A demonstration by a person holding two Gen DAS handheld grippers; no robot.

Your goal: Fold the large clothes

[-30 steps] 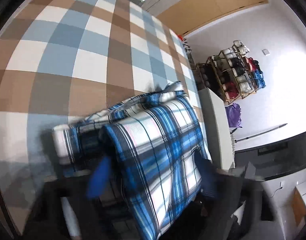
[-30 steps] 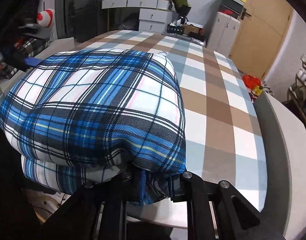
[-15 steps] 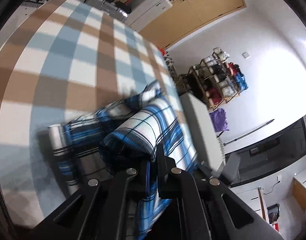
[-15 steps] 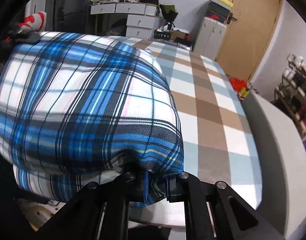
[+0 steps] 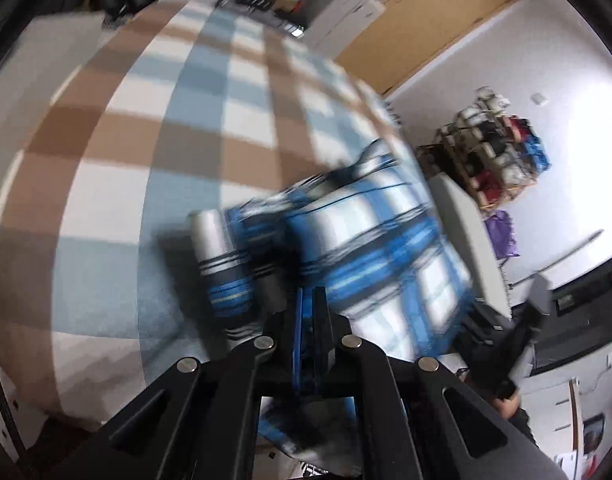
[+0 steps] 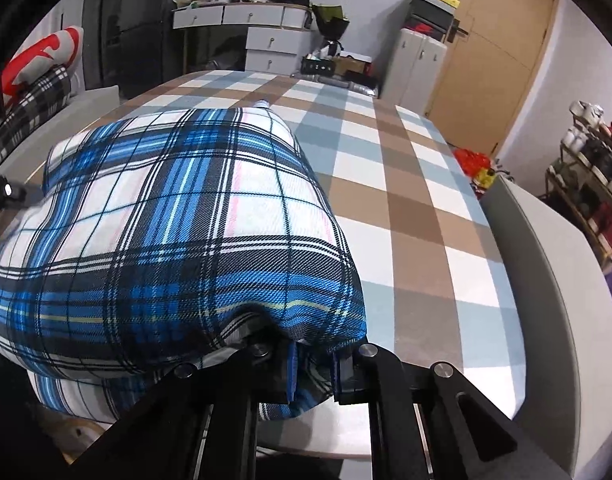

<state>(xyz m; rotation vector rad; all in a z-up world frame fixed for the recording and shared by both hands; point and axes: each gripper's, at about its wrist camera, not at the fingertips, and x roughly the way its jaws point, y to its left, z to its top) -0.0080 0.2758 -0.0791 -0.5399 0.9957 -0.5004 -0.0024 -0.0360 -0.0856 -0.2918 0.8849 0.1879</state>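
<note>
Plaid garment edge sits clamped between right fingers; left fingers clenched.

both wrist views look steeply down, close on the plaid garment; left seems blurred, angled rightward.

Left wrist view: heavy motion blur across the plaid garment and the checked bed cover; only the left tool frame stays sharp. White wall at right is blown out. Right wrist view: sharp, even soft indoor light, fabric weave resolved, faint shadow under the garment fold. Both: strong fisheye bending, black vignette at corners.
</note>
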